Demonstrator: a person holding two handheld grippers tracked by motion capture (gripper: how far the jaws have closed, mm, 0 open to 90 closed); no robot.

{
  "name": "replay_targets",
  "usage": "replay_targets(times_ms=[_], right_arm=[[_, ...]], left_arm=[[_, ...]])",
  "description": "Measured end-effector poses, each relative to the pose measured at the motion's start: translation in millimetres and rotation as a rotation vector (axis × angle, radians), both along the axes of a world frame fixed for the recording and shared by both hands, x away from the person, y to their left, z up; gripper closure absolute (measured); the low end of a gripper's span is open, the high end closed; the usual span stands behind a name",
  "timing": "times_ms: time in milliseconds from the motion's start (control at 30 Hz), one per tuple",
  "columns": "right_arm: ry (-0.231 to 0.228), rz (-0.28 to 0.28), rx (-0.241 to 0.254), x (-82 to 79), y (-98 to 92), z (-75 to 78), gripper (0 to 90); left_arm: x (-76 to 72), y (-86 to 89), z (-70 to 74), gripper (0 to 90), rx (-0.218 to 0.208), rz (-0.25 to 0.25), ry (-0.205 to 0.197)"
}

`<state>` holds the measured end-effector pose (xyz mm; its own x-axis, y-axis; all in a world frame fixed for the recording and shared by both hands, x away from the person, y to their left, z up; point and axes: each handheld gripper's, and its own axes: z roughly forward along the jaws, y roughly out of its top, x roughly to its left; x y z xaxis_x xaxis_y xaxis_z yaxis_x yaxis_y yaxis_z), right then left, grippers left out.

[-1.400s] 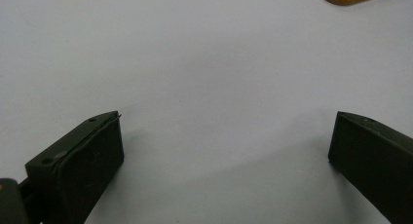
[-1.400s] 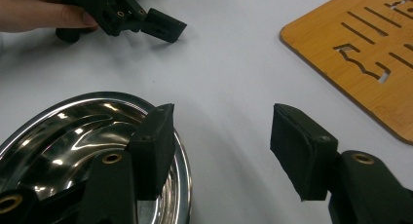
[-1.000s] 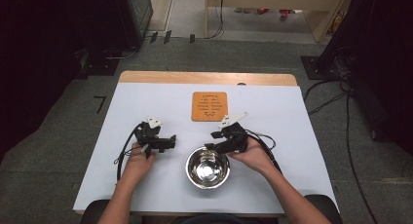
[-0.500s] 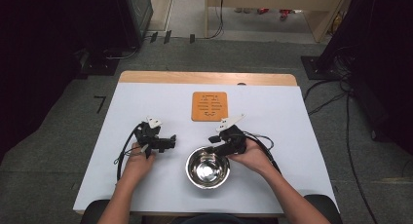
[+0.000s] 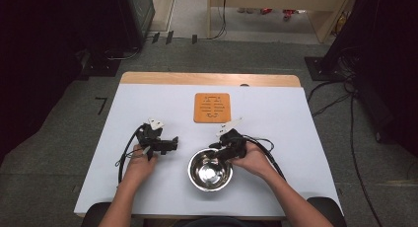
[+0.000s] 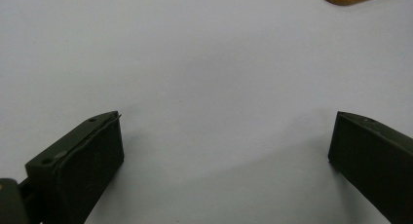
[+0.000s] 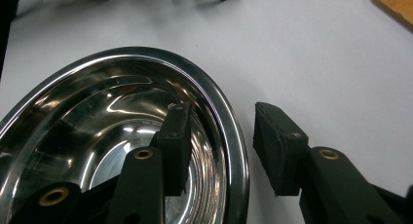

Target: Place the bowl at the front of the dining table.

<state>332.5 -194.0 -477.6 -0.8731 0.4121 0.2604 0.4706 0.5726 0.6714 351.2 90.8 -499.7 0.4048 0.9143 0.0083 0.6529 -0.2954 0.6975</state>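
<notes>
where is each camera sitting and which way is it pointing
High view: above the person's side, facing forward and down on the table; both forearms, left claw, right claw.
Left gripper view: on the left claw, facing bare tabletop; jaws wide apart.
Right gripper view: on the right claw, jaws astride the bowl rim.
Shared: orange trivet corner.

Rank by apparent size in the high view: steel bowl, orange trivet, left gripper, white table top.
1. white table top, by far the largest.
2. steel bowl.
3. orange trivet, slightly smaller than the bowl; it lies farther from the camera, so the gap is unsure.
4. left gripper, though its trailing cable makes its extent hard to judge.
</notes>
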Motion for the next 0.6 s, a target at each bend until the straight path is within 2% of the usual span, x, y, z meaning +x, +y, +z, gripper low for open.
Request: replay_targets(times_ms=[300, 600], right_arm=[[0.028, 0.012, 0.012, 1.2, -0.3, -1.2, 64.8], [0.033, 0.022, -0.007, 0.1, 2.5, -0.5, 67.1]], left_arm=[[0.0, 0.0, 0.0, 0.0, 0.0, 0.0, 0.0], [0.0, 0.0, 0.0, 0.0, 0.0, 0.0, 0.0]])
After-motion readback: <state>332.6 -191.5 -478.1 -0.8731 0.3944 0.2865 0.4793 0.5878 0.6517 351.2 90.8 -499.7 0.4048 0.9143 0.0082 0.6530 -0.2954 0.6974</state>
